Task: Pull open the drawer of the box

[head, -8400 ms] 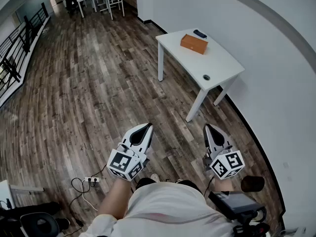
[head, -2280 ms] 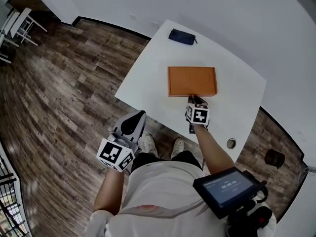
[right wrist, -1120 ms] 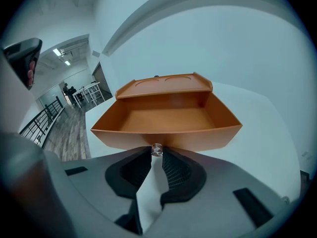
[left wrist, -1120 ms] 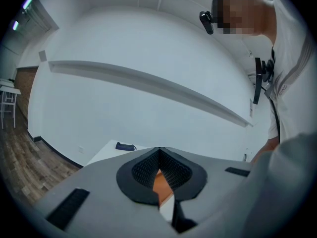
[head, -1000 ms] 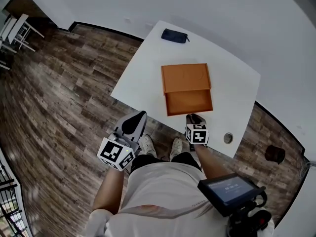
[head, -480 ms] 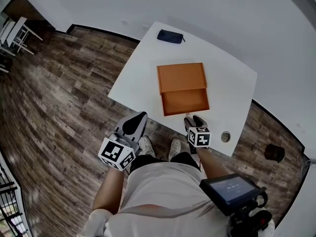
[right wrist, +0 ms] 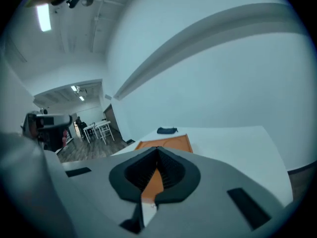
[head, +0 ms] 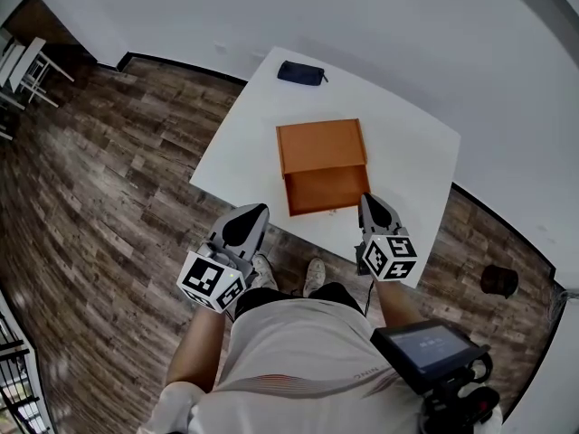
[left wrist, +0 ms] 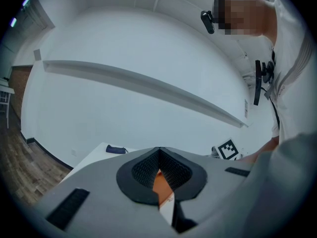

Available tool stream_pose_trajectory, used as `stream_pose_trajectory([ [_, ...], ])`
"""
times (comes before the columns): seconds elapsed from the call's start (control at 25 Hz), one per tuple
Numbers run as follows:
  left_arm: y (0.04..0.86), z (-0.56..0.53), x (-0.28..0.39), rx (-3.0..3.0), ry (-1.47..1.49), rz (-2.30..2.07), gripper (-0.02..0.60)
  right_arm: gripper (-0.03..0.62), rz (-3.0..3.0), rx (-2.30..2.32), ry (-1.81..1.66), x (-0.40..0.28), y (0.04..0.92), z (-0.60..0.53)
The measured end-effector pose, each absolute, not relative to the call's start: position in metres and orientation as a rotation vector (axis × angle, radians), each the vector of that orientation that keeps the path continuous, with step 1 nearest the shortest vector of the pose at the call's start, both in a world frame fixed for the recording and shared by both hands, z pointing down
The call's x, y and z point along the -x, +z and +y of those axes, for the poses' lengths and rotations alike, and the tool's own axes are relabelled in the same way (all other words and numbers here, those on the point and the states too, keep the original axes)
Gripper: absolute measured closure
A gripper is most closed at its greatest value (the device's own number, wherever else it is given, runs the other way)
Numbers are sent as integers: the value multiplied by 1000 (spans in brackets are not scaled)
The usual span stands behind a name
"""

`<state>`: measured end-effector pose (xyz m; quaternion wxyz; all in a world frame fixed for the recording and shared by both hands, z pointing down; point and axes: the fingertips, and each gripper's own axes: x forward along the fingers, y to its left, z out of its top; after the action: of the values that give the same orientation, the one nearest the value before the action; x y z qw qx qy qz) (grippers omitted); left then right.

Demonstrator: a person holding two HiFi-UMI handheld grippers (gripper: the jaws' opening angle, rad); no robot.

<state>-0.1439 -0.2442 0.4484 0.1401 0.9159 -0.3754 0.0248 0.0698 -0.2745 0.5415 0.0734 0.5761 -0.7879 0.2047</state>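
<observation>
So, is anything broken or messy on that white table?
Nothing stands out. The flat orange box sits on the white table with its drawer pulled out toward the near edge, which looks deliberate. The small dark blue pouch lies at the far edge. Nothing looks spilled or damaged.

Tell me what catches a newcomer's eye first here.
The orange box in the middle of the white table, its drawer pulled out toward the person. Next, the right gripper over the table's near edge, its jaws just closed on nothing, and the left gripper out over the wood floor.
</observation>
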Motion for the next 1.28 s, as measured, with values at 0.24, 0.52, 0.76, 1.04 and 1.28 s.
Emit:
stream_pose_trajectory([
  [0.24, 434, -246, 134, -2674, 46, -1098, 572, 589, -2548, -1737, 399, -61, 455, -285],
  [0.52, 414, -238, 123, -2694, 12, -1136, 572, 589, -2671, -1653, 224, -51, 416, -268],
  [0.76, 392, -231, 104, -2703, -37, -1209, 572, 589, -2787, -1524, 90, -51, 380, -250],
  [1.04, 367, -216, 100, -2794, 13, -1271, 572, 591, -2812, -1508, 73, -52, 356, -238],
  [1.28, 355, -223, 111, -2782, -17, -1297, 572, 591, -2797, -1525, 30, -53, 348, -241],
])
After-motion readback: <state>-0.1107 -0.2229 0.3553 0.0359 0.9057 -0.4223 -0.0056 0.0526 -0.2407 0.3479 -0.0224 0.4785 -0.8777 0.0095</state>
